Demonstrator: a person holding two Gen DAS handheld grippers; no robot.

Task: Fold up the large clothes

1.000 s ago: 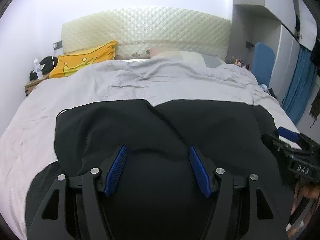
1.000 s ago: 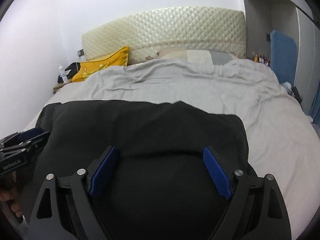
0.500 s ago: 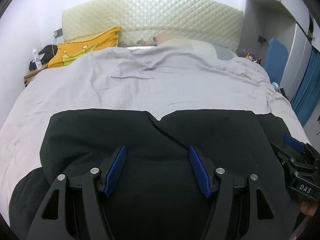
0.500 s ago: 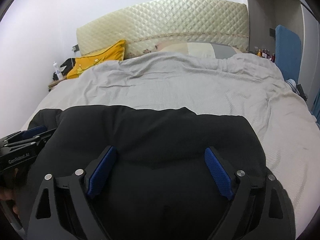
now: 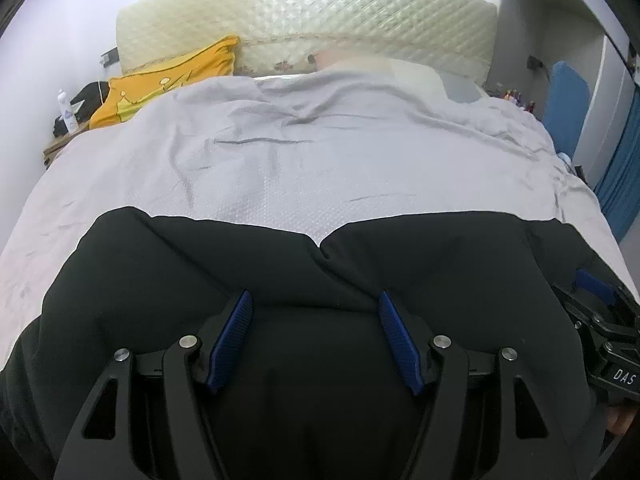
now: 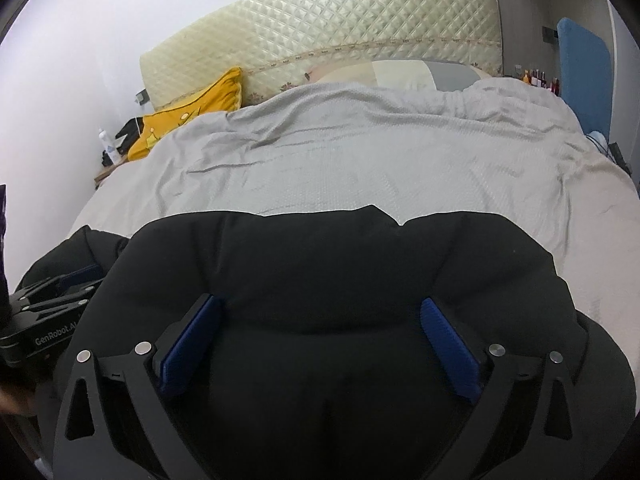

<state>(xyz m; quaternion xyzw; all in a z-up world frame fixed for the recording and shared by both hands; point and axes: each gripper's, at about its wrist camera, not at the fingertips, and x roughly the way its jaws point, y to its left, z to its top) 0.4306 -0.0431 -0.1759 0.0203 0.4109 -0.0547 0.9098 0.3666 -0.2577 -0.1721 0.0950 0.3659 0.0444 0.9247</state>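
Two grippers sit side by side over one black garment [image 5: 400, 264], which lies in a bulky heap on the near part of the bed [image 5: 280, 168], its far edge resting on the grey cover.

Your left gripper [image 5: 314, 312] has its jaws parted with black cloth bulging between them; I cannot tell if the pads press it, so I read it as released. Your right gripper [image 6: 320, 320] has just been opening its jaws, and they now stand very wide; cloth lies between them but the pads do not clamp it.

What could go wrong, I think: the thick fabric may spring back or slide once both jaws are free, so the fold opens again; if you close on the bulge you may catch several layers, or the grey cover under them, and drag it.

The left wrist view shows the right gripper at its right border and a blue curtain [image 5: 620, 184]; the right wrist view shows instead the left gripper [image 6: 52, 312] at its left border, and a loose part of the garment spilling beside it; the yellow pillow [image 6: 192, 120] appears in both.
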